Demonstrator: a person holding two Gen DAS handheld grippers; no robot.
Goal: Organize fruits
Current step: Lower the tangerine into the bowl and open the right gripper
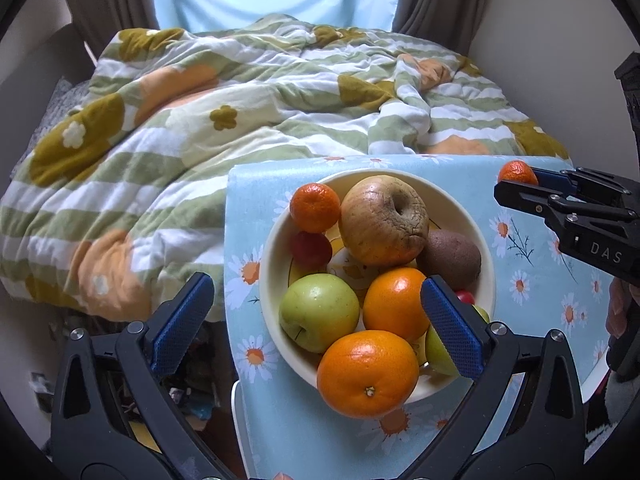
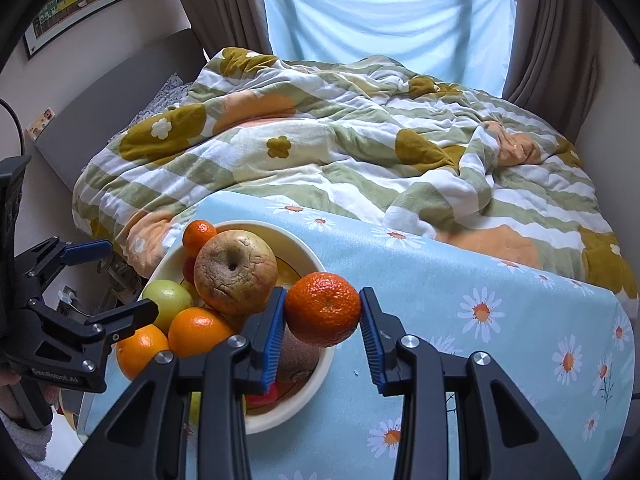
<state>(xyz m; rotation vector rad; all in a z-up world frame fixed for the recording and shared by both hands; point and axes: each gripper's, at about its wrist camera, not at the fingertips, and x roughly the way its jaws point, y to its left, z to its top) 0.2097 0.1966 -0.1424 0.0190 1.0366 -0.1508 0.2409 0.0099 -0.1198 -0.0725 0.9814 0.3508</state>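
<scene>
A cream bowl [image 1: 269,268] on the blue daisy tablecloth [image 1: 532,304] holds a wrinkled apple [image 1: 382,220], a mandarin [image 1: 315,207], a kiwi [image 1: 454,258], a green apple [image 1: 319,312], two oranges [image 1: 394,304] and small red fruits. My left gripper [image 1: 316,292] hovers over the bowl's near side, jaws wide open with nothing gripped. My right gripper [image 2: 322,312] is shut on another mandarin [image 2: 322,308], held in the air over the bowl's right edge [image 2: 320,376]. The left wrist view shows that mandarin [image 1: 517,172] at the far right.
The cloth-covered table [image 2: 500,320] stands against a bed with a rumpled green, white and orange duvet [image 2: 340,152]. Curtains and a window lie beyond. Clutter sits on the floor left of the table [image 1: 188,392]. A hand [image 1: 618,312] holds the right gripper's handle.
</scene>
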